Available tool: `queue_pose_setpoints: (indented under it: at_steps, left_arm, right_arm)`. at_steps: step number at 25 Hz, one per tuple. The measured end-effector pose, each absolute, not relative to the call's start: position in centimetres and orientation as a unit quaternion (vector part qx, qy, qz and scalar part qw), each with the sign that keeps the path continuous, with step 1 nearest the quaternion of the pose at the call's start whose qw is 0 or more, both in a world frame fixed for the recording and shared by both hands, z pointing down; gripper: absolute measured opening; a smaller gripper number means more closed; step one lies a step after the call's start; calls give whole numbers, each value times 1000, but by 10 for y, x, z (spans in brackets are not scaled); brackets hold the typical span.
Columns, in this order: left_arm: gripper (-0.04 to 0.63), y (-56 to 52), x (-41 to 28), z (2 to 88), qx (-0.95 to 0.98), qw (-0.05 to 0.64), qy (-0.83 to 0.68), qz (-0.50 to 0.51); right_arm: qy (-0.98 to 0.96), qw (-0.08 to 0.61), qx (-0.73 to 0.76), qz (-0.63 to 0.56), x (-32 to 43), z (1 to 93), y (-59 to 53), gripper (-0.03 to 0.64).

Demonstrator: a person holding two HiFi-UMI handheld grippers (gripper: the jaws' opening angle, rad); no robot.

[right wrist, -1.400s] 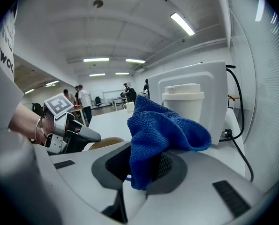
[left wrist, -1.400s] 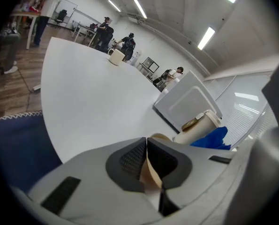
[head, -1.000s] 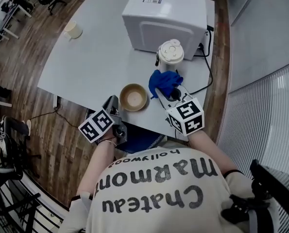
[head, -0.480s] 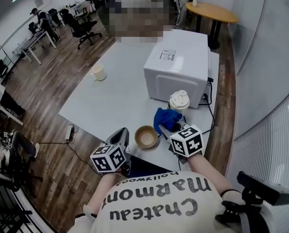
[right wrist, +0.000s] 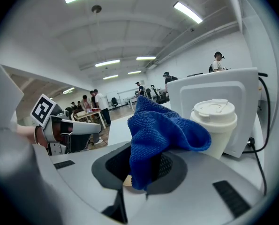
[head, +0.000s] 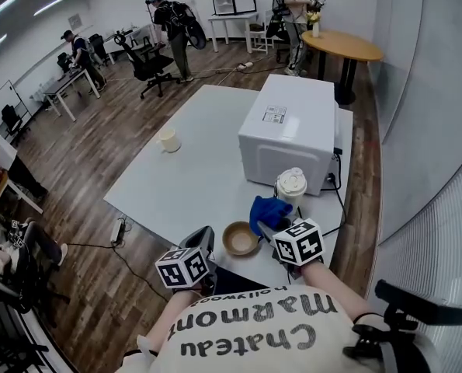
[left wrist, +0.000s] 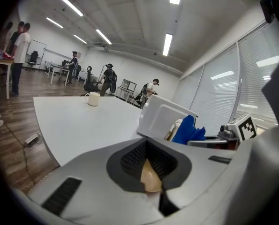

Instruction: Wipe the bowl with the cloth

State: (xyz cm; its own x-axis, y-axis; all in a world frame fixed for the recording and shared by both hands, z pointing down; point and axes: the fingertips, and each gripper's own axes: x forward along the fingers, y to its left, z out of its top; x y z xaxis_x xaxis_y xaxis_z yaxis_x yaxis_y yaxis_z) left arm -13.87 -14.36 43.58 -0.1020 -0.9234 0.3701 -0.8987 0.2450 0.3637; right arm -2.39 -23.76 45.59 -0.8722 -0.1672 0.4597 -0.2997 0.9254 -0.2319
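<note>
A tan bowl (head: 241, 238) sits near the front edge of the white table (head: 192, 169). My left gripper (head: 213, 240) reaches its left rim. In the left gripper view my left gripper (left wrist: 151, 175) is shut, with a tan sliver of the bowl (left wrist: 152, 178) pinched between the dark pads. A blue cloth (head: 268, 210) hangs bunched just right of the bowl, and my right gripper (head: 277, 225) is shut on it. In the right gripper view the cloth (right wrist: 162, 132) sticks up out of my right gripper (right wrist: 139, 172) and hides the pads.
A lidded paper cup (head: 291, 184) stands right behind the cloth, with a white microwave (head: 289, 127) and its black cable (head: 341, 200) beyond. A cream mug (head: 168, 139) stands far left on the table. People, chairs and desks fill the room behind.
My left gripper has risen and come in from the left to the bowl's rim, and its jaws have closed there. The right gripper still holds the cloth. The head view has tilted up.
</note>
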Motion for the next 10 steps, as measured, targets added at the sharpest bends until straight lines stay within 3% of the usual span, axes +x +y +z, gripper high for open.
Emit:
queue_pose_setpoints:
  at_steps: [10]
  left_arm:
    - [6, -139, -131, 443, 609, 280, -741, -25]
  right_arm:
    - [-952, 238, 119, 150, -17, 465, -233, 64]
